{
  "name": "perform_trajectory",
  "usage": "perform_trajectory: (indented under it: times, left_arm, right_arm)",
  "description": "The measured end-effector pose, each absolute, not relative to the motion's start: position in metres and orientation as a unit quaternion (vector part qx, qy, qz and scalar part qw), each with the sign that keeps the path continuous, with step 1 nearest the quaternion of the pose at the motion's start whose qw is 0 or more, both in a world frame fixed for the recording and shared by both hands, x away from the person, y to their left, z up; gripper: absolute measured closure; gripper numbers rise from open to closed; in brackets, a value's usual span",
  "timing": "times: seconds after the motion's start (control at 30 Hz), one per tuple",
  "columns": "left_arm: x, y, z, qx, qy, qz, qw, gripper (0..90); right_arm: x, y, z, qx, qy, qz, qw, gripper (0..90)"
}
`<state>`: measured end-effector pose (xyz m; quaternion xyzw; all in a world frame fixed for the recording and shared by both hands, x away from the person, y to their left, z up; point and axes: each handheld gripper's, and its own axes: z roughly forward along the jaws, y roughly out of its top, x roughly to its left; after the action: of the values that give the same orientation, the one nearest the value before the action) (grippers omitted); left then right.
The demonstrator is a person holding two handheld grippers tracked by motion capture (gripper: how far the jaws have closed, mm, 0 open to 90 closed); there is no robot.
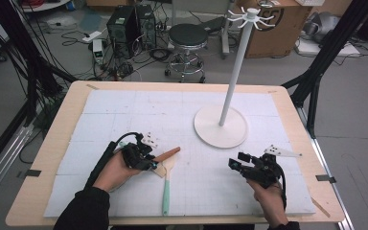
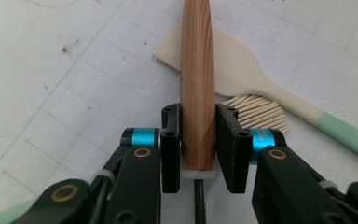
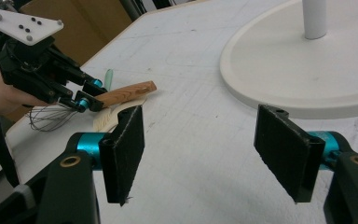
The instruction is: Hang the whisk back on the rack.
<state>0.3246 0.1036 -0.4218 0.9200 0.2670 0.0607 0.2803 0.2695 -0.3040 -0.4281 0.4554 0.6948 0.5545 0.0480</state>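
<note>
My left gripper (image 1: 154, 163) is shut on the wooden handle (image 2: 198, 70) of a whisk, and the handle's tip (image 1: 172, 152) points to the right. In the right gripper view the whisk's thin wires (image 3: 51, 119) show by the hand, behind the left gripper (image 3: 88, 100). Under the handle lies a spatula with a cream head (image 2: 242, 70) and a mint-green handle (image 1: 165, 194). A ribbed cream piece (image 2: 261, 114) lies next to it. My right gripper (image 1: 237, 163) stands open near the front right, with nothing between its pads (image 3: 126, 144).
A white stand with a round base (image 1: 220, 129) and a tall pole (image 1: 235, 72) topped by hooks rises right of centre, just beyond the right gripper. The white mat (image 1: 124, 110) covers the wooden table. A stool and boxes are on the floor behind.
</note>
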Motion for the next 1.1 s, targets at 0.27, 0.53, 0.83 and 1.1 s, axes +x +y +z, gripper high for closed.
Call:
perform_trajectory:
  times: [0.27,0.53,0.83,1.1]
  left_arm:
    - [0.323,0.101,-0.422,0.923,0.262,0.070,0.272,72.7]
    - [0.323,0.101,-0.423,0.922,0.268,0.067,0.270,72.7]
    - [0.322,0.102,-0.420,0.920,0.270,0.090,0.270,72.9]
    - [0.318,0.131,-0.384,0.854,0.299,0.082,0.418,72.9]
  right_arm:
    - [0.269,-0.304,-0.427,0.455,0.692,0.558,0.050,32.3]
    - [0.268,-0.302,-0.424,0.453,0.690,0.563,0.051,32.4]
    - [0.267,-0.306,-0.424,0.454,0.685,0.567,0.054,32.5]
    - [0.267,-0.309,-0.425,0.459,0.684,0.565,0.055,32.5]
